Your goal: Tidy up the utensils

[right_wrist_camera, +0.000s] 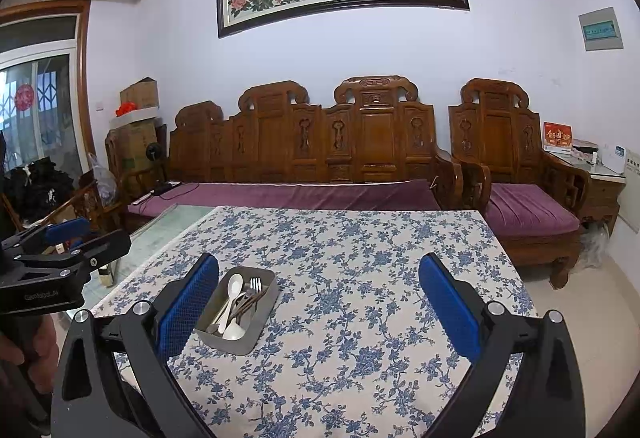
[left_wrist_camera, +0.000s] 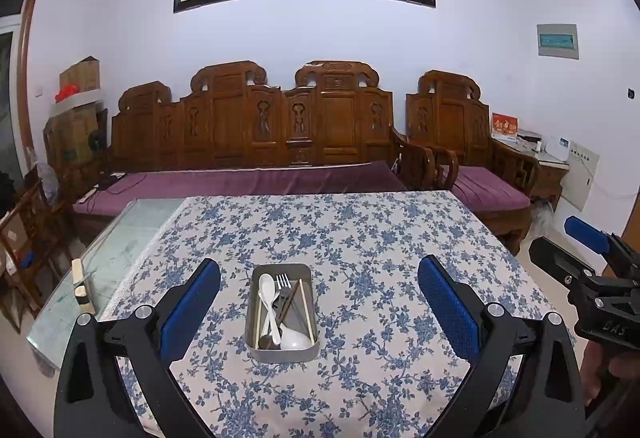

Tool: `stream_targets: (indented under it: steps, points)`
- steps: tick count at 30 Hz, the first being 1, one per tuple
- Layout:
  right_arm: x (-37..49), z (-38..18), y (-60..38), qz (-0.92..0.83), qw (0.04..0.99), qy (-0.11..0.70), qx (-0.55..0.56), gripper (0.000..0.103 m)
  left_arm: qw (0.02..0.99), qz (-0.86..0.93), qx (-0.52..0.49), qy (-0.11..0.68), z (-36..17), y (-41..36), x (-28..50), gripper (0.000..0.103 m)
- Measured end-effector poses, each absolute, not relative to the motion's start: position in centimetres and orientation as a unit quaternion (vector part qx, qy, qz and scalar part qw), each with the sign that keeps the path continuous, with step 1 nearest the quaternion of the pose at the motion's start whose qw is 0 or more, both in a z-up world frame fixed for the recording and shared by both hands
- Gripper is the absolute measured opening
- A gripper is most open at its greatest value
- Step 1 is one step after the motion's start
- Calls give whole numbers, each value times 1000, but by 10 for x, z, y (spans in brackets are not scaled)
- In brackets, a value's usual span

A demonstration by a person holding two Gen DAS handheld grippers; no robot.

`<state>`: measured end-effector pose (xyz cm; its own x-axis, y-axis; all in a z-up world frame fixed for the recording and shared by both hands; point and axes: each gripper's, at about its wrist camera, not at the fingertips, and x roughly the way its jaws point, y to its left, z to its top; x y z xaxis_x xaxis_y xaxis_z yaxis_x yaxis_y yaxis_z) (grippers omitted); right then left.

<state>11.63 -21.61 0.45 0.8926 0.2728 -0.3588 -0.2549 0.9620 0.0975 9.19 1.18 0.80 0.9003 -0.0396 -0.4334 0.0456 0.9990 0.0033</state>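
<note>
A grey metal box (left_wrist_camera: 282,352) sits on the blue-flowered tablecloth (left_wrist_camera: 360,246). In it lie two white spoons (left_wrist_camera: 267,290), a metal fork (left_wrist_camera: 283,284), a dark wooden spoon and pale chopsticks (left_wrist_camera: 306,306). My left gripper (left_wrist_camera: 319,302) hangs open above the near table edge, the box between its blue pads, nothing held. In the right wrist view the same box (right_wrist_camera: 240,346) lies left of centre beside the left blue pad. My right gripper (right_wrist_camera: 319,302) is open and empty over bare cloth. Each gripper shows at the other view's edge.
A glass tabletop (left_wrist_camera: 120,250) extends left of the cloth, with a small wooden block (left_wrist_camera: 80,286) at its edge. A carved wooden sofa (left_wrist_camera: 256,125) with purple cushions and an armchair (left_wrist_camera: 472,141) stand behind the table. Cardboard boxes (left_wrist_camera: 76,117) are stacked at left.
</note>
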Motion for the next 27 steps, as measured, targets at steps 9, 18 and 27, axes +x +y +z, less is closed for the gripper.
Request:
stream_targets:
  steps: [9, 18, 27]
  points:
    - [116, 4, -215, 137, 973, 187, 23, 101, 976, -21, 11, 218, 10, 10, 89, 96]
    - [113, 2, -209, 138, 972, 187, 24, 101, 976, -23, 11, 216, 11, 8, 89, 96]
    - [114, 1, -210, 138, 972, 186, 24, 101, 976, -23, 12, 216, 12, 7, 89, 96]
